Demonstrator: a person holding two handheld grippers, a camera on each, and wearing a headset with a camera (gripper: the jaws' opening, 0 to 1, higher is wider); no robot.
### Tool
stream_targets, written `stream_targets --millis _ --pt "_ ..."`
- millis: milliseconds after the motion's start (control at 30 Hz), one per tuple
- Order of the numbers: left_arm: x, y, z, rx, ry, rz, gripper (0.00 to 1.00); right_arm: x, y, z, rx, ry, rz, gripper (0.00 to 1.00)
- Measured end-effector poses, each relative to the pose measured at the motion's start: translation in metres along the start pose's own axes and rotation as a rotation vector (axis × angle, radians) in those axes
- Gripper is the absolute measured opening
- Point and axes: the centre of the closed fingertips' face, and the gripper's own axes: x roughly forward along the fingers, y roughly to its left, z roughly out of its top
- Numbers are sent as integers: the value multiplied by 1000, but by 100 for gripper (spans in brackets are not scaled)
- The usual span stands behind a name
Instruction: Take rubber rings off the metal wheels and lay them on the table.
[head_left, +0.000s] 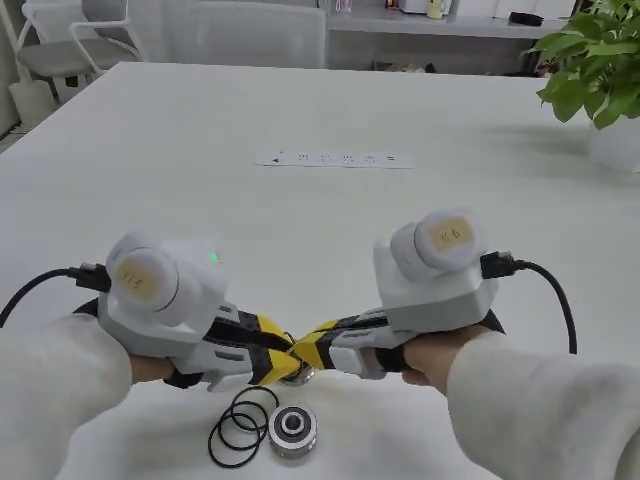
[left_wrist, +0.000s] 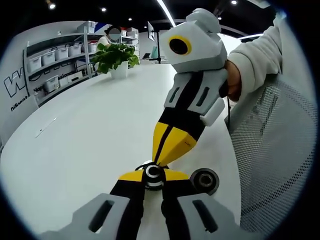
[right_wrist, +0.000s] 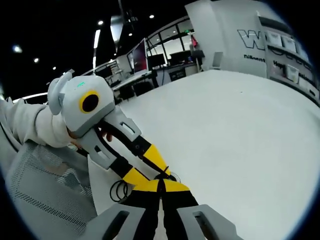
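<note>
- Left gripper (left_wrist: 151, 178): jaws clamped on a small silver metal wheel (left_wrist: 153, 171), low over the white table (head_left: 300, 210).
- Right gripper (right_wrist: 160, 183): jaws pinched together at that wheel's rim; on its ring, I cannot tell.
- Thin black rubber rings (head_left: 240, 425) lie beside a bare wheel (head_left: 292, 430); likely light and stretchy, best peeled from the edge.

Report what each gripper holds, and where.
Left gripper clamps a metal wheel across its rim. Right gripper, shut, touches that wheel's edge; whether it grips anything cannot be told.

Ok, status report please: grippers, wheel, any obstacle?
Left gripper shut on held wheel. Right gripper shut, tips at that wheel. Loose rings and second wheel on table beside, nothing blocking.
</note>
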Motion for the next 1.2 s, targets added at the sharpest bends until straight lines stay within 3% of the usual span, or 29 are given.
stream_targets --millis 100,233,467,633,833,967,1200 --pt "-9 -5 -3 -21 24 -55 11 0 3 -1 34 1 14 0" --pt "-30 -4 11 -88 -44 -73 21 0 9 3 47 -11 36 0" --pt "-58 6 17 -81 -68 -38 35 4 25 4 39 -6 86 0" --pt "-79 -1 16 -76 -63 -51 50 5 39 6 41 -4 139 0" --pt "-108 -10 -1 -71 -33 -36 61 11 59 -1 37 30 206 0" --pt "-127 -14 -14 -124 -24 -16 70 14 68 -11 21 72 238 0" --pt "-151 -24 -24 -167 -27 23 76 18 70 -19 -22 104 231 0"
